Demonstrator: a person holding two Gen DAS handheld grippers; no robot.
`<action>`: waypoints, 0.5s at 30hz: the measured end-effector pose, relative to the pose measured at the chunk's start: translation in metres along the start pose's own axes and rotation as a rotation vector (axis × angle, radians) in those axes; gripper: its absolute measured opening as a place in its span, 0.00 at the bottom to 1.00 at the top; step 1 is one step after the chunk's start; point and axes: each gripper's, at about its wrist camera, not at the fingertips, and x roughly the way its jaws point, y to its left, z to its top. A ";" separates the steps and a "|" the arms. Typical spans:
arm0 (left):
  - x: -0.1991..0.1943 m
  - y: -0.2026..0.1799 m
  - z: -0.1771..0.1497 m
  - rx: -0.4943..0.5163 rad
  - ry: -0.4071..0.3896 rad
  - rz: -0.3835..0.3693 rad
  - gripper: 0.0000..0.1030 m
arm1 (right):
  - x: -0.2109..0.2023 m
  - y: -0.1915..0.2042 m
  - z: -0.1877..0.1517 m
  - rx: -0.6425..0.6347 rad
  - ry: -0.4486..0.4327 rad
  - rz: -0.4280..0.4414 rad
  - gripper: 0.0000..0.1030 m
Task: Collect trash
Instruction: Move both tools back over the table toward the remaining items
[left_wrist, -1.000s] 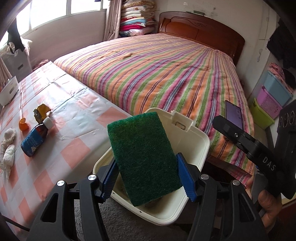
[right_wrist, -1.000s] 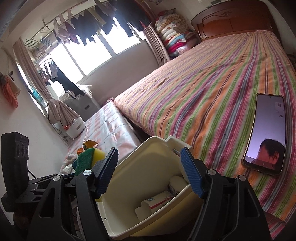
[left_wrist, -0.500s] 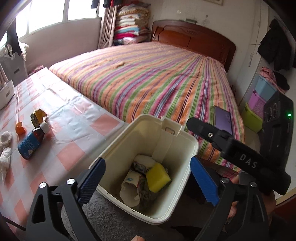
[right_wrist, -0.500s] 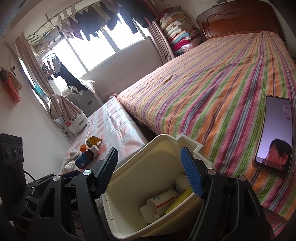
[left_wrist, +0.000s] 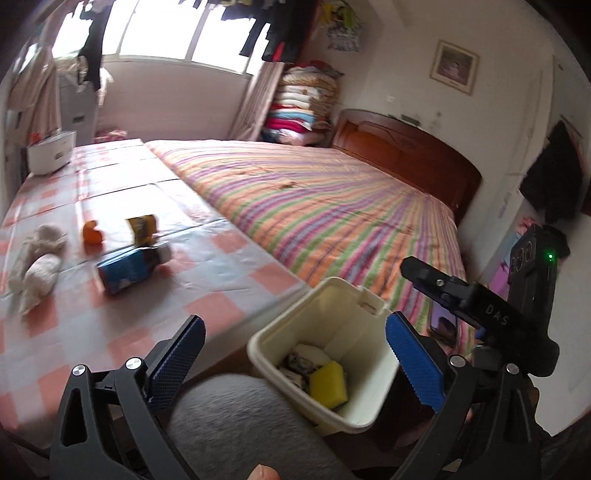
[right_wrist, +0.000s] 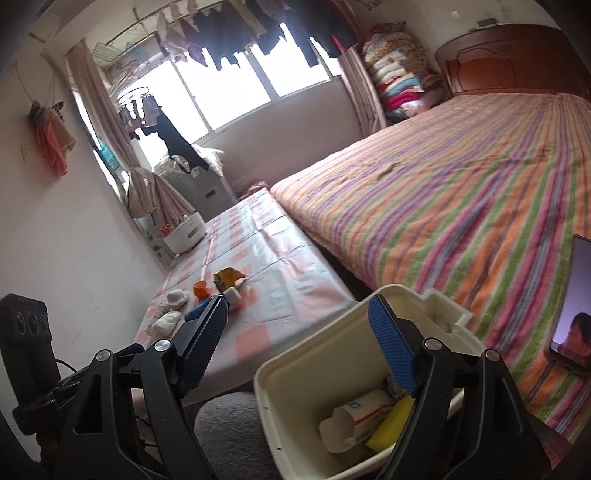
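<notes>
A cream trash bin (left_wrist: 373, 398) stands low between the table and the bed; it also shows in the right wrist view (right_wrist: 291, 417). Inside lie a yellow sponge (left_wrist: 328, 384) and a paper carton (right_wrist: 356, 417). My left gripper (left_wrist: 295, 358) is open and empty above the bin's left side. My right gripper (right_wrist: 299, 343) is open and empty over the bin. On the checked table (left_wrist: 221, 295) lie a blue bottle (left_wrist: 129, 269), a yellow wrapper (left_wrist: 142, 229), an orange cap (left_wrist: 91, 232) and white crumpled cloth (left_wrist: 37, 266).
A striped bed (left_wrist: 332, 214) lies to the right of the table, with a phone (right_wrist: 572, 306) on its near edge. A white box (left_wrist: 51, 151) stands at the table's far end. A grey-clad knee (left_wrist: 236, 424) is just left of the bin.
My left gripper opened and let the green-and-yellow sponge fall into the bin, then swung up and left towards the table. My right gripper has also tilted up.
</notes>
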 end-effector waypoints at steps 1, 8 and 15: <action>-0.006 0.010 -0.002 -0.031 -0.010 0.013 0.93 | 0.003 0.005 0.000 -0.007 0.006 0.009 0.77; -0.044 0.063 -0.009 -0.154 -0.114 0.137 0.93 | 0.042 0.063 0.003 -0.104 0.080 0.118 0.82; -0.079 0.099 -0.019 -0.197 -0.130 0.242 0.93 | 0.090 0.136 0.013 -0.289 0.168 0.193 0.86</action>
